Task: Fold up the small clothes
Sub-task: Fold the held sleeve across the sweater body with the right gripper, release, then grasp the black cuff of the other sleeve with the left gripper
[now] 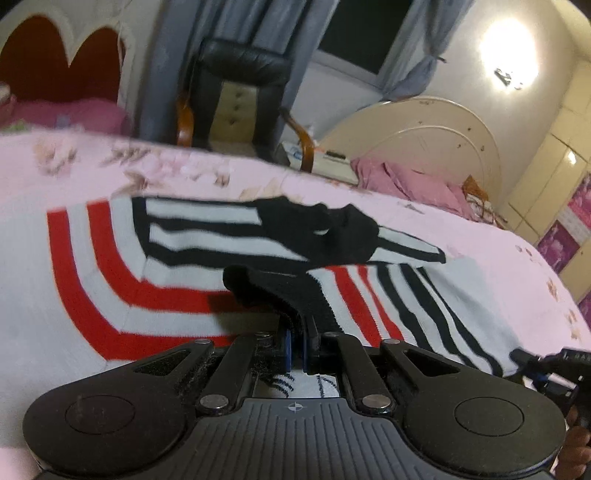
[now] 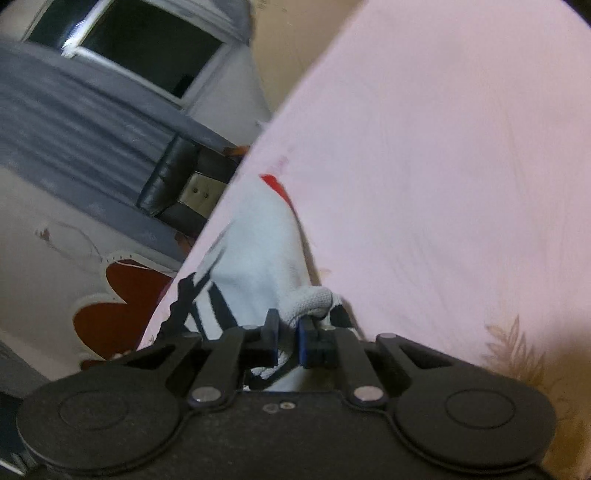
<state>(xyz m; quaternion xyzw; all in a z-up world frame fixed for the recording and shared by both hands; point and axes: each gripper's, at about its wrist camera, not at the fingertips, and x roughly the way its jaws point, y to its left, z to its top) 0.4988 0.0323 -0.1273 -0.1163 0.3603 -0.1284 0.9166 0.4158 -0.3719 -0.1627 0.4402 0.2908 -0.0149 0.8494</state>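
A white knitted sweater [image 1: 110, 258] with red and black stripes lies spread on the pink bedcover [image 1: 498, 258]. One striped sleeve with a black cuff [image 1: 332, 229] is laid across it. My left gripper [image 1: 298, 332] is shut on a black ribbed edge [image 1: 266, 288] of the sweater, which drapes over its fingertips. In the right wrist view my right gripper [image 2: 288, 325] is shut on a bunched white fold [image 2: 314, 299] of the same sweater [image 2: 255, 251], at the edge near the bed's side. The right gripper's tip [image 1: 524, 360] also shows at the lower right of the left wrist view.
A black leather armchair [image 1: 236, 92] stands beyond the bed, in front of grey curtains [image 1: 166, 55] and a dark window [image 1: 365, 33]. A cream headboard [image 1: 424, 136] and a pink pillow [image 1: 406, 181] are at the right. Pink sheet [image 2: 443, 184] extends right of the sweater.
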